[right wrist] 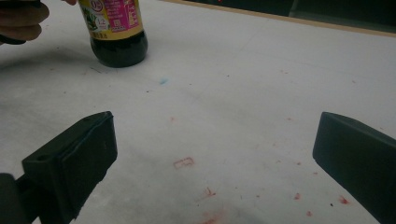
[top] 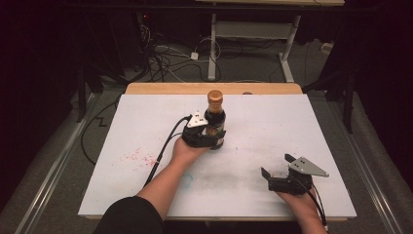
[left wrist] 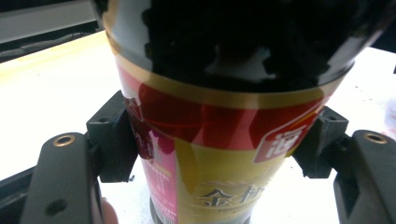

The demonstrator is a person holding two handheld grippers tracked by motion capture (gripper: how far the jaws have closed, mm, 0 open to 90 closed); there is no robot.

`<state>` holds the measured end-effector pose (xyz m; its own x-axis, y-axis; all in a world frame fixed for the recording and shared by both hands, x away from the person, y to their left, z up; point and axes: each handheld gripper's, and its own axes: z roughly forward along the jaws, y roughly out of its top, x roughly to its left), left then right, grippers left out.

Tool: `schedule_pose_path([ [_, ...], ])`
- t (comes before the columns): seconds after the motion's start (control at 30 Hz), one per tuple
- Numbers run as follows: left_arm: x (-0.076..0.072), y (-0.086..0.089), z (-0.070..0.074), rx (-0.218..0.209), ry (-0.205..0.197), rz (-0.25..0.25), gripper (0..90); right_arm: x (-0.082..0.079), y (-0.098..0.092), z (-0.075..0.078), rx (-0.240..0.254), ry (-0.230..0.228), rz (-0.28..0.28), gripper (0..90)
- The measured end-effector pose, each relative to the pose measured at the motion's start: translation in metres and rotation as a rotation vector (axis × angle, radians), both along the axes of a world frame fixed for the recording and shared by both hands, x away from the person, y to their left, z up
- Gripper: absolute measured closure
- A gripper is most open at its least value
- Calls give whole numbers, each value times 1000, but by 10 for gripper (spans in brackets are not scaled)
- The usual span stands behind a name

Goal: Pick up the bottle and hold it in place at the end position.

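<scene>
Nearest, at the right front of the table [top: 272, 122]: right gripper [top: 275, 164], held low over the white top, jaws spread wide, nothing between them. Under those jaws in the right gripper view, bare board with small red specks and a faint red outline.

To the left, close to the front edge: a dark sleeve and forearm reaching in toward the middle. Just beside the forearm, a faint blue mark [top: 188, 179]; farther left, a patch of red stains [top: 139, 157].

Farther in, near the middle of the table: left gripper [top: 210, 138], level, jaws around the lower part of the bottle [top: 215, 114]. In the left gripper view, one black pad [left wrist: 116, 140] hard against each side of the label [left wrist: 224, 140], no gap to be made out; pressing or merely touching, cannot tell. Black cable trailing back from this gripper along the arm toward the front.

Bottle upright, base on the white top, well apart from the right gripper. Dark contents, red and gold label with pink at one side, brown cap [top: 215, 96] on top.

Behind the bottle, more bare white board, then a wooden strip [top: 170, 88] along the far edge.

Beyond the table: grey floor, a tangle of cables [top: 160, 58], and the white legs of a desk [top: 253, 29] against a dark background.
</scene>
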<state>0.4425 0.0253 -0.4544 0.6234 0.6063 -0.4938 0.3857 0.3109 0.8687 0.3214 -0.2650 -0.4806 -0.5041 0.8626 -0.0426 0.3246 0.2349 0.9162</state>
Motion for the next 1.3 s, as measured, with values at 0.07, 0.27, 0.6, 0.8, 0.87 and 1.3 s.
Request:
schedule_pose_path([
  [0.07, 0, 3, 4, -25, 14, -3, 220, 2, -2, 1, 16, 12, -5, 5],
  [0.27, -3, 8, 12, -35, 5, -4, 212, 4, -1, 2, 3, 27, 0, 6],
  [0.6, -5, 8, 12, -4, -14, -14, 272, 13, 6, 23, 45, 26, 1, 45],
  [0.8, -6, 8, 11, 2, -26, -18, 281, 19, 22, 31, 37, 18, 35, 84],
  [0.87, -6, 8, 10, 2, -29, -17, 281, 22, 28, 31, 32, 24, 47, 113],
  [1.3, -6, 8, 10, 6, -27, -17, 283, 35, 41, 34, 71, 24, 118, 336],
])
